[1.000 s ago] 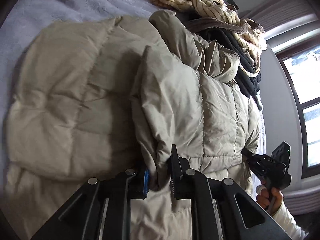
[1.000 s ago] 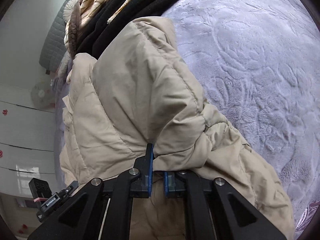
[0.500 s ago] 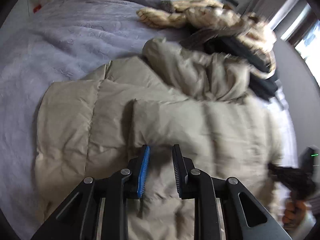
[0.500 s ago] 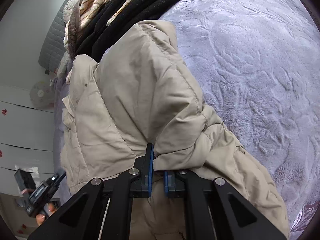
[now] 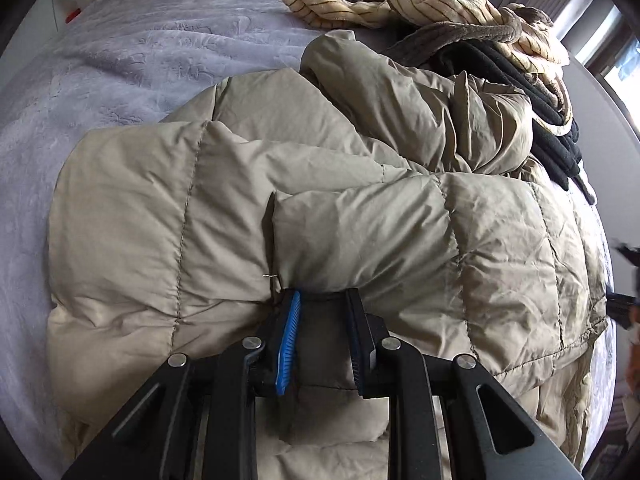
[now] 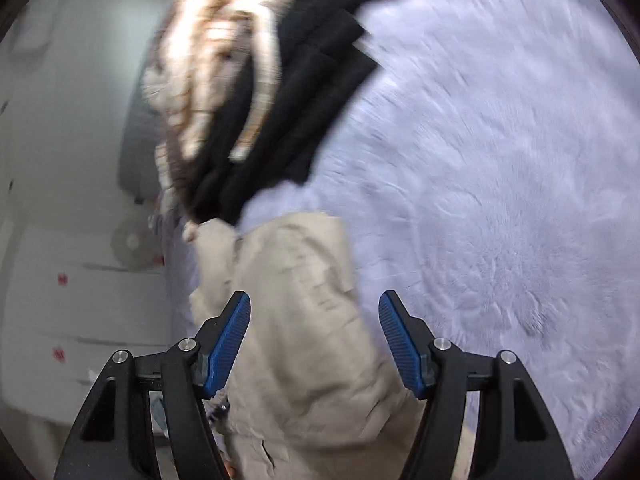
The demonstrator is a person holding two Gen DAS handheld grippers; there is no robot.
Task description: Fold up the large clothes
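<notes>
- Left gripper (image 5: 320, 300), lower centre of the left wrist view: jaws parted by a narrow gap, tips nosed under the edge of the folded-over panel, pads clear of the cloth, nothing pinched. The claw was released.
- Right gripper (image 6: 314, 312), lower centre of the blurred right wrist view: jaws opening wide, beige cloth lying between and below them, neither blue pad pressing it. This claw too had let go.
- Puffer jacket (image 5: 280, 208): a beige, quilted down garment spread over the middle of the left wrist view on the lavender bedspread (image 5: 120, 60). One stitched panel lay doubled across the body from the right; a rumpled sleeve (image 5: 460, 120) bunched at the upper right.
- Fabric: thin, creased shell over lofty filling; judged springy and likely to puff open once unweighted.
- Neighbouring pile, upper right: a striped cream fleece (image 5: 420, 0) over folded black garments (image 5: 540, 100), touching the jacket's upper end.
- Step in hand, as judged: releasing the laid fold and preparing the next grasp.
- Good practice: withdraw both claws low and straight so no pad drags the panel back; press trapped air out along the quilting lines; take the next grip at a seam or hem, both layers together; keep the loose sleeve tucked inside before the further fold, and clear of the neighbouring pile.
</notes>
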